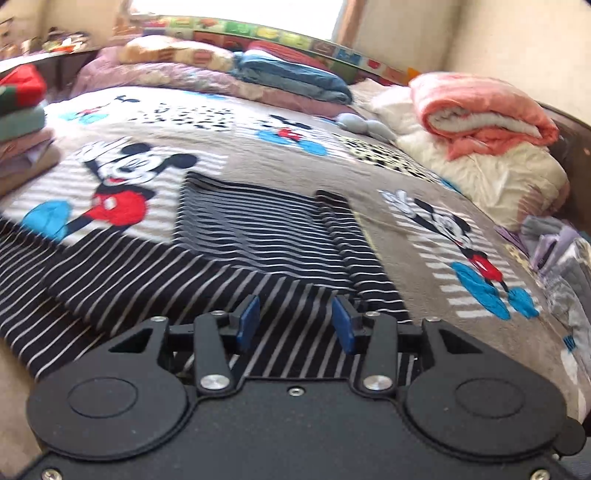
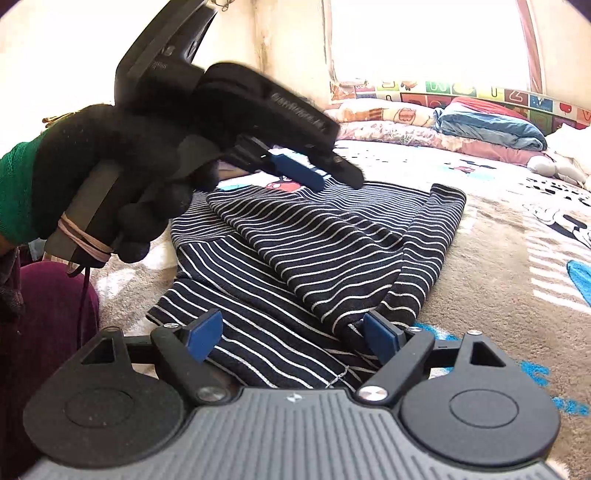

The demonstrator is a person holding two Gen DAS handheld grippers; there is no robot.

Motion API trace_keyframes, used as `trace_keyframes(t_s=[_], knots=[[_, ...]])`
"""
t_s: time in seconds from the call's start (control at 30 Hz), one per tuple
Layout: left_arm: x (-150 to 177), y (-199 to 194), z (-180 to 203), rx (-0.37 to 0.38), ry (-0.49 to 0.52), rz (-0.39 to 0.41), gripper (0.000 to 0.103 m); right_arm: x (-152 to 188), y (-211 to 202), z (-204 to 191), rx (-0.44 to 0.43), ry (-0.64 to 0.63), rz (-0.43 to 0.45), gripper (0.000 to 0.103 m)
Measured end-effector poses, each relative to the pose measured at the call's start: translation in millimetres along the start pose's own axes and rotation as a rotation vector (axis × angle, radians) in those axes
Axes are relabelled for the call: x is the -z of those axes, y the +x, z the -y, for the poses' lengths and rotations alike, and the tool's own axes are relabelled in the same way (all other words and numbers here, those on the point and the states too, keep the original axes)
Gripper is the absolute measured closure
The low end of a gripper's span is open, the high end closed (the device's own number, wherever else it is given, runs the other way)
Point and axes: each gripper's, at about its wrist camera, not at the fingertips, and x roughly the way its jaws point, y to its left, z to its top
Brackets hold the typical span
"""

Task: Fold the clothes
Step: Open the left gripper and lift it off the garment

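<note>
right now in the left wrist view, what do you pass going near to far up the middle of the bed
left gripper → striped garment → cartoon mouse bedspread → folded blue blanket → colourful letter-tile panel along the back

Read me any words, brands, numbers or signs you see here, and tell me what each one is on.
Left gripper, white brand lettering on its body: too blurred to read.
Puzzle-mat tiles behind the bed: single characters, one perhaps "W"; the rest too small to read.
Cartoon-mouse bedspread: pictures only, no words readable.
Striped garment: no text.
</note>
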Motion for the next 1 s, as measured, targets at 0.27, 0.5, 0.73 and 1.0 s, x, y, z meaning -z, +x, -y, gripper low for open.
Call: trace_keyframes(t_s=[0.27, 0.5, 0.73, 1.0], knots=[[-3.1, -26.4, -54.7, -0.183, -0.297, 0.124, 0.052, 5.6, -17.4, -11.1, 0.119, -0.033, 0.046, 0.032], [0.7, -33.5, -89.5, -0.206, -0.46, 0.109, 0.052, 3.7, -17.8, -3.7, 0.193, -0.038, 0.058, 0.035], [3.0, -24.2, -109.4, -0.218, -0.54, 0.082, 0.052, 1.8, 10.3, 6.7, 0.182, -0.011, 0.044, 0.034], [10.5, -14.5, -120.8, -0.214, -0.587, 0.052, 0.052, -0.1, 8.5, 0.5, 0.147, -0.049, 0.019, 0.029]])
